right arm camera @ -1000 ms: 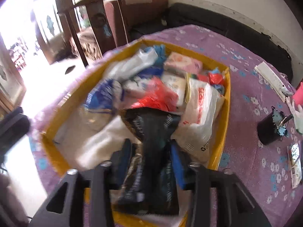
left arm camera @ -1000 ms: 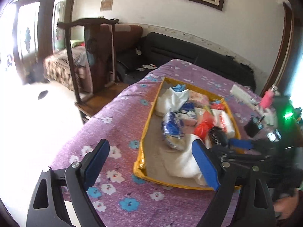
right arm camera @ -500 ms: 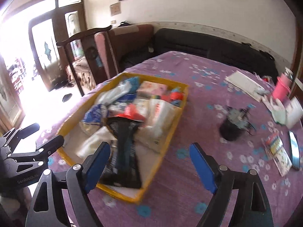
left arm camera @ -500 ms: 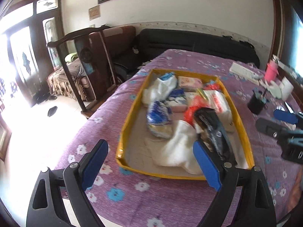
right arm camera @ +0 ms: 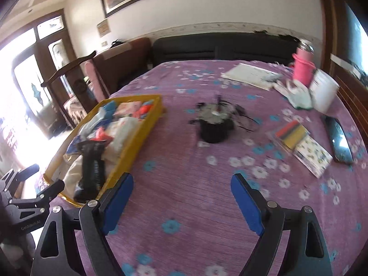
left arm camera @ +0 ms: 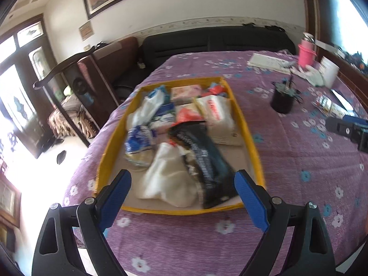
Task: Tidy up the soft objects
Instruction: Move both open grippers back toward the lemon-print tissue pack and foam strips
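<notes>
While both claws gape empty, left gripper [left arm camera: 182,197] hovers over yellow tray [left arm camera: 249,135], black bag [left arm camera: 204,158] at 12 o'clock. Right gripper [right arm camera: 181,197] over purple cloth [right arm camera: 184,161], black cup [right arm camera: 215,126] at 12.

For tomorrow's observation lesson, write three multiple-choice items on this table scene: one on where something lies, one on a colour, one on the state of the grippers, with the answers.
1. Where does the black packet lie?
A. in the yellow tray
B. beside the pink bottle
C. on the floor

2. What colour is the tablecloth?
A. green, striped
B. purple, flowered
C. plain white

3. How are the two grippers?
A. both shut on bags
B. one open, one shut
C. both open and empty

Answers: 1 A, the packet rests on the white bag inside the tray. 2 B, purple cloth with white and blue flowers. 3 C, the left gripper and right gripper both have their fingers wide apart, nothing between.
</notes>
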Demonstrator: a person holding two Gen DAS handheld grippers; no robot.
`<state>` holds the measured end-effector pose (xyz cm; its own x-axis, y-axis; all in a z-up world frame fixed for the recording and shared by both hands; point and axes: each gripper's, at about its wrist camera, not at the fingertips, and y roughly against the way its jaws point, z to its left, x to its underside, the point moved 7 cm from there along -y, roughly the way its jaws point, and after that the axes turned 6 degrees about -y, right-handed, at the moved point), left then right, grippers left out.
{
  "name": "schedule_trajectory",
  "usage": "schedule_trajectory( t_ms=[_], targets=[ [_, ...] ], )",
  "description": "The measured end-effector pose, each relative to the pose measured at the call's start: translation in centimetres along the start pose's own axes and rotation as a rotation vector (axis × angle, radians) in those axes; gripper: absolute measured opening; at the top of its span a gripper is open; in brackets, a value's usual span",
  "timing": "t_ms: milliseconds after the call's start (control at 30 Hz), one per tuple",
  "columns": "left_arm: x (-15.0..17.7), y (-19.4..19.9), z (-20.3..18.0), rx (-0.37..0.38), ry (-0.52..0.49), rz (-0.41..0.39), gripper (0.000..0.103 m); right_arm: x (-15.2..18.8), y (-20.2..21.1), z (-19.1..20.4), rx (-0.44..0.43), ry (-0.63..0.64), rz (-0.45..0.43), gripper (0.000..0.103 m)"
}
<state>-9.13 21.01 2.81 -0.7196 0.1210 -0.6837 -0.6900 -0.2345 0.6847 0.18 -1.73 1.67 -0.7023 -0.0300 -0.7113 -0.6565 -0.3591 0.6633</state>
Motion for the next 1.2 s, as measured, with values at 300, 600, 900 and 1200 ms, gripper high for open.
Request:
schedule_trajectory(
  t_ms=[300, 600, 900, 1200],
  targets=[
    [-1.3, 0.5, -4.5, 0.023, -0.085, -0.011, 0.091, -0.1, 1.4, -7.1, 0.040, -0.114, -0.021, 0.090],
    [-1.6, -0.3, -8.2, 0.055, -0.152, 0.007, 0.091, 0.0, 2.5, -12.9, 0.108, -0.185, -0.034, 0.090],
    [-1.5, -1.2, -9.7, 0.062, -0.188, 0.033, 0.091, -2.1, 2.9, -16.9, 0.158, -0.241, -0.069, 0.090],
    [-1.7, -2.4, -10.3, 0.057, -0.198, 0.060, 0.091, -4.5, 1.9, -19.3, 0.202, -0.244, -0.089, 0.092]
  ],
)
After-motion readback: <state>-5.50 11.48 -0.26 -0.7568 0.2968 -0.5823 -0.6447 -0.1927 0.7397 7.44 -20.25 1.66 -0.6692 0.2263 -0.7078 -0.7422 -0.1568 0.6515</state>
